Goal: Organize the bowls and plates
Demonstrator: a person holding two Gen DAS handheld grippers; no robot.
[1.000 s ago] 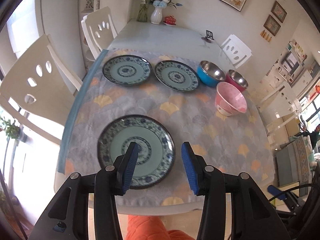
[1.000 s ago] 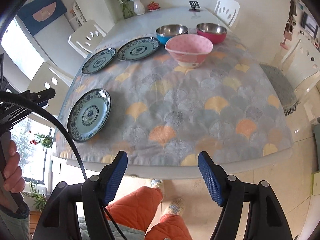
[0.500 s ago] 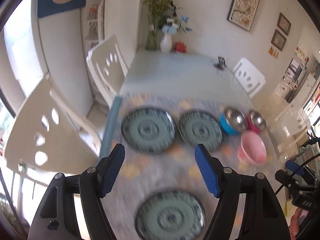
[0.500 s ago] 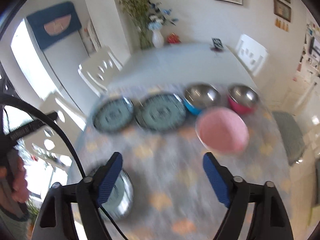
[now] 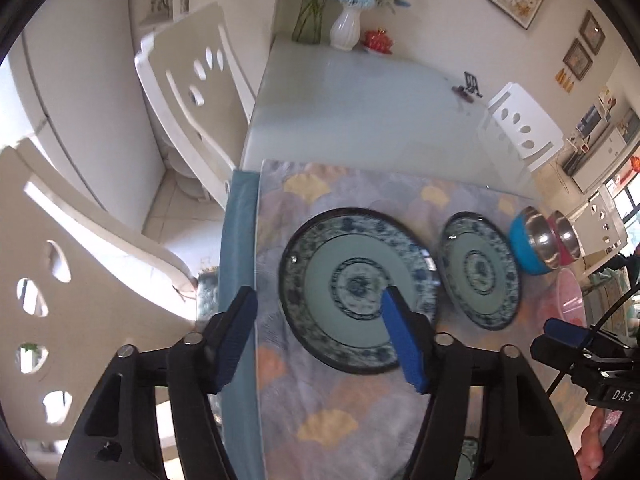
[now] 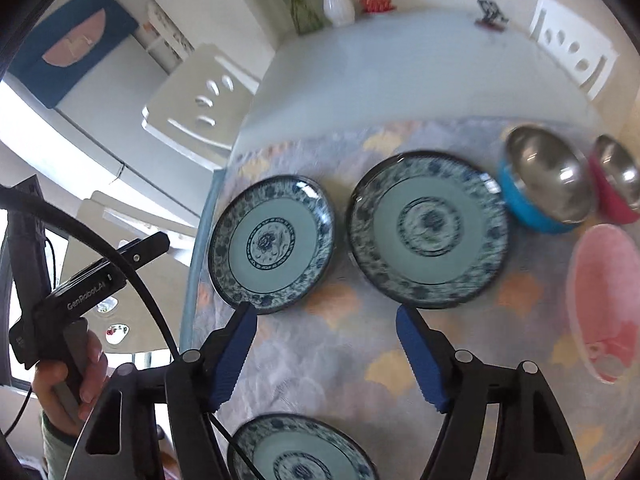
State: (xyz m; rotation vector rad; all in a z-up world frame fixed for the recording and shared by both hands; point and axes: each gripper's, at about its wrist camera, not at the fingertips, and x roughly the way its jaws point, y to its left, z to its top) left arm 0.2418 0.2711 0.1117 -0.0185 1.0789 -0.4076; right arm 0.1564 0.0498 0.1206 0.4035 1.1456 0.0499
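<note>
The left gripper [image 5: 318,336] is spread wide with nothing between its blue pads: one pad hangs over the folded teal edge of the cloth, the other over the near right part of the left plate [image 5: 358,290]. That plate lies flat on the scalloped cloth [image 5: 352,404] that covers the near part of the counter [image 5: 360,104]. Just to its right lies the middle plate [image 5: 480,270], the two rims close but apart. Beyond it stand the blue bowl [image 5: 530,246] and, pressed against that one's far side, the red bowl [image 5: 566,240] — both steel inside. The pink bowl [image 5: 562,300] shows as a blur near the right edge.

The right gripper [image 6: 324,354] is likewise released and holds nothing; its left pad tip sits at the near rim of the left plate [image 6: 272,244], its right pad just below the middle plate [image 6: 428,228]. The cloth [image 6: 344,360] fills the gap between the pads. A third plate [image 6: 300,452] lies nearest, at the bottom of the right wrist view, partly hidden by the gripper frame. To the right stand the blue bowl [image 6: 546,184] and the red bowl [image 6: 616,178], touching, with the pink bowl [image 6: 608,300] in front of them, tipped so that its opening faces the camera.

At the far end of the counter stands a white vase [image 5: 346,26] of flowers, with white chairs [image 5: 192,76] around.
</note>
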